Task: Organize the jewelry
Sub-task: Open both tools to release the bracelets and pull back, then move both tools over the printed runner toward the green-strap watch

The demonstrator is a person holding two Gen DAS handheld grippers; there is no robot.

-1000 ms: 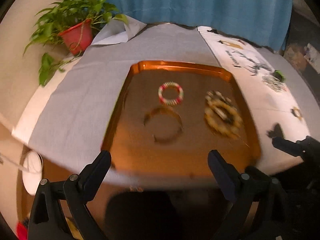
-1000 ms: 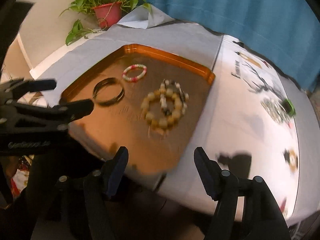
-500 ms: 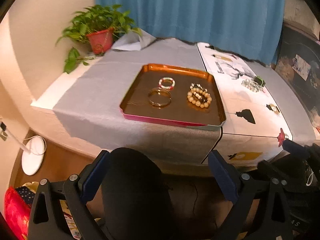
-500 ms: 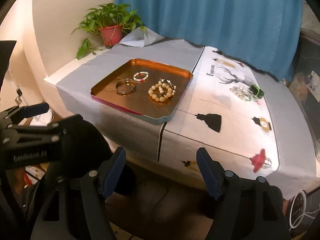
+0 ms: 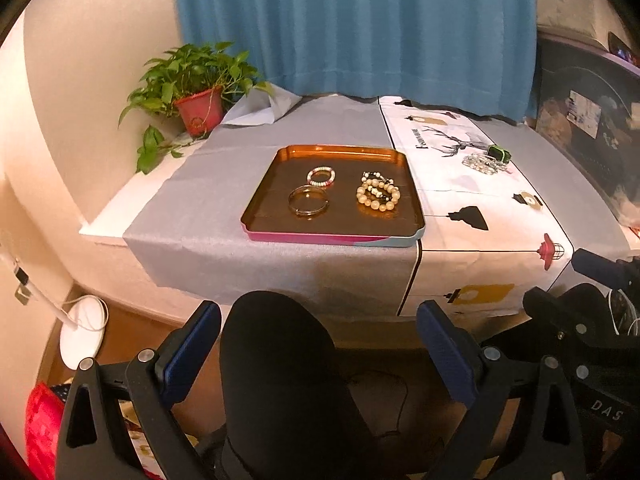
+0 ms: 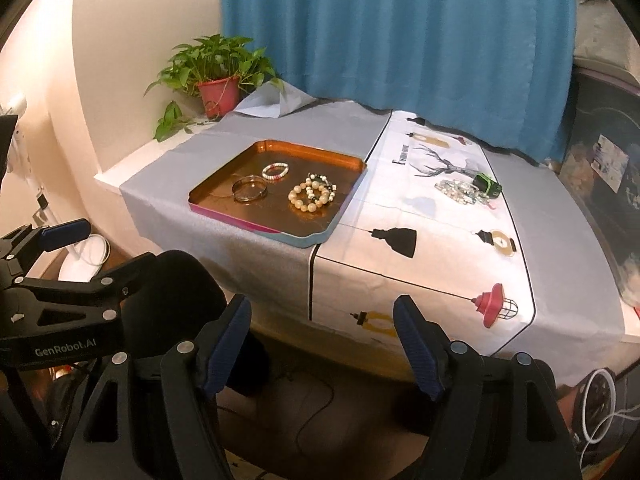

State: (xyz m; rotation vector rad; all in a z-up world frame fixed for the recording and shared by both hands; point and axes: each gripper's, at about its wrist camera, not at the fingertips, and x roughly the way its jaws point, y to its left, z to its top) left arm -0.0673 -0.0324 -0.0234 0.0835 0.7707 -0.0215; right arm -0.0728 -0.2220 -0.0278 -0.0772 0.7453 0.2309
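Note:
An orange tray [image 5: 264, 196] [image 6: 216, 188] sits on the covered table and holds a red-and-white bead bracelet [image 5: 321, 176] [image 6: 275, 170], a metal bangle [image 5: 308, 199] [image 6: 250, 189] and a cream bead bracelet [image 5: 378, 197] [image 6: 310, 199] with a darker beaded piece against it. A clear bead bracelet [image 5: 482, 163] [image 6: 460, 191] lies on the printed cloth beside a small green object [image 5: 499, 154] [image 6: 487, 185]. My left gripper [image 5: 318, 334] and right gripper [image 6: 322, 330] both stand open and hold nothing, well back from the table's front edge.
A potted plant [image 5: 198, 106] [image 6: 218, 94] stands at the table's back left corner before a blue curtain [image 5: 360, 28]. A black rounded chair back [image 5: 280, 380] rises between the left gripper's fingers. A white lamp base [image 5: 84, 336] rests on the floor at left.
Both grippers have pulled back and up from close over the tray. The whole table, the chair back and the floor have come into view. The jewelry has not moved.

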